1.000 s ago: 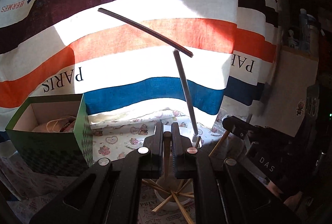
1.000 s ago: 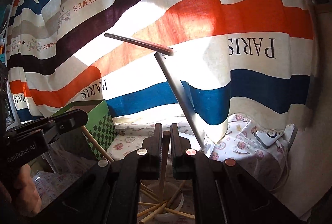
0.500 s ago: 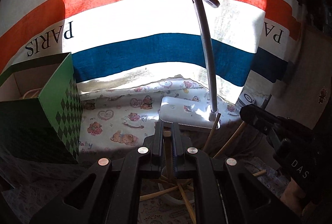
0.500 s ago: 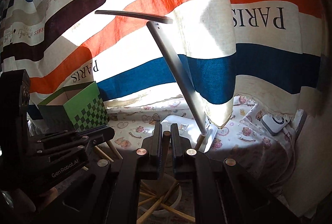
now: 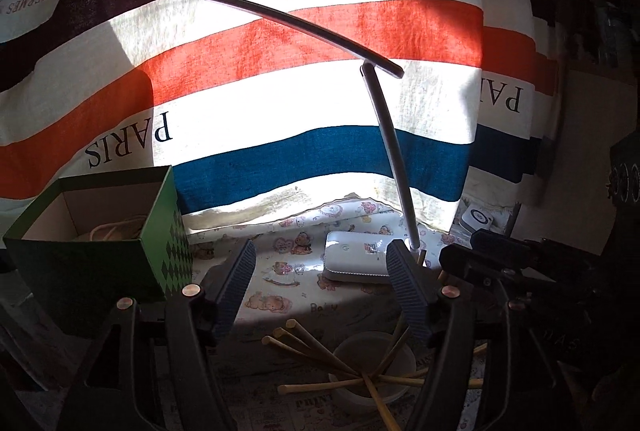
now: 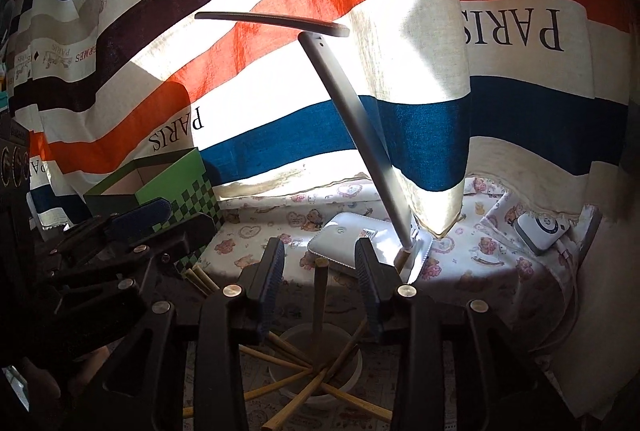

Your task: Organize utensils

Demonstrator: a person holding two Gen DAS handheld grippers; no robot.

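Note:
A white cup [image 5: 390,345] [image 6: 296,335] stands low in both views with several wooden chopsticks [image 5: 316,351] [image 6: 296,397] fanned out of it. My left gripper [image 5: 320,283] is open and empty, above and behind the cup. My right gripper [image 6: 320,271] is open. One chopstick [image 6: 320,295] stands upright in the cup between its jaws, touching neither. The right gripper shows at the right of the left wrist view [image 5: 516,255]. The left gripper shows at the left of the right wrist view [image 6: 132,227].
A green checkered box [image 5: 100,251] [image 6: 160,187] stands at the left. A white desk lamp [image 5: 356,259] [image 6: 360,239] stands behind the cup with its arm leaning up. A striped curtain [image 5: 320,99] hangs behind. A small white device [image 6: 542,231] lies at the right.
Both grippers were shut on a chopstick each and have opened. The chopsticks now rest in the cup. The left wrist view has tilted back up.

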